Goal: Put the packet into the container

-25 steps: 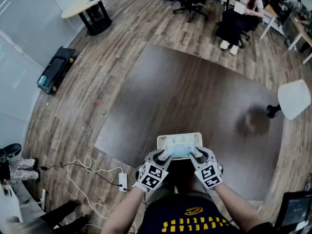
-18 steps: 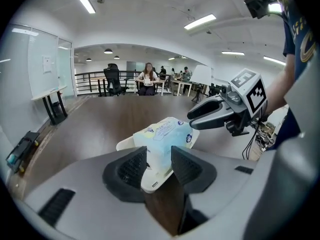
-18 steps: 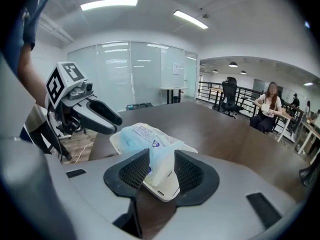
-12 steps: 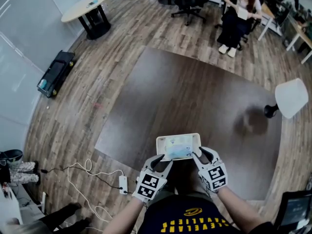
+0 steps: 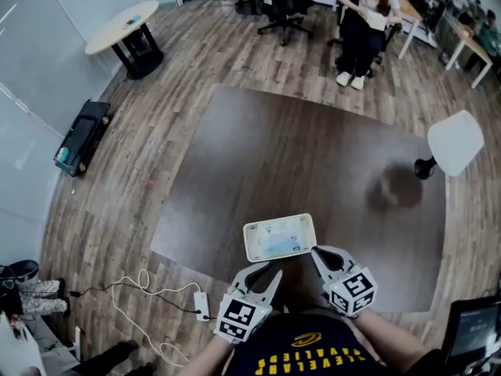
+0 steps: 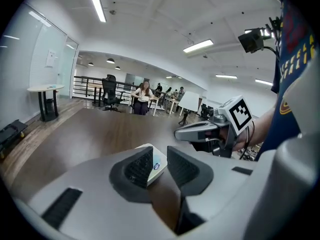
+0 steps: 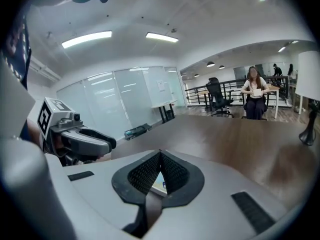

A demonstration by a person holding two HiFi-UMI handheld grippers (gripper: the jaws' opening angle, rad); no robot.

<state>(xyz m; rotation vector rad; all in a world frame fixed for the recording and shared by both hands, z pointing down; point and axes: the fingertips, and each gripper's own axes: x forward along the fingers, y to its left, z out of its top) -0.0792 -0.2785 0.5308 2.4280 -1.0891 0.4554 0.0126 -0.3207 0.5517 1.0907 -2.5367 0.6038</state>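
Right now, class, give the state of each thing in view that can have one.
container: upright on the table, open-topped, packet inside.
packet: lying flat in the container, held by neither gripper.
left gripper: jaws apart, just been closing, nothing between them.
right gripper: just closed, shut, empty.

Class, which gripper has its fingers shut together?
The right gripper: its fingers meet, holding nothing. On the left gripper the fingers, which have just been closing, stand apart, nothing between them.
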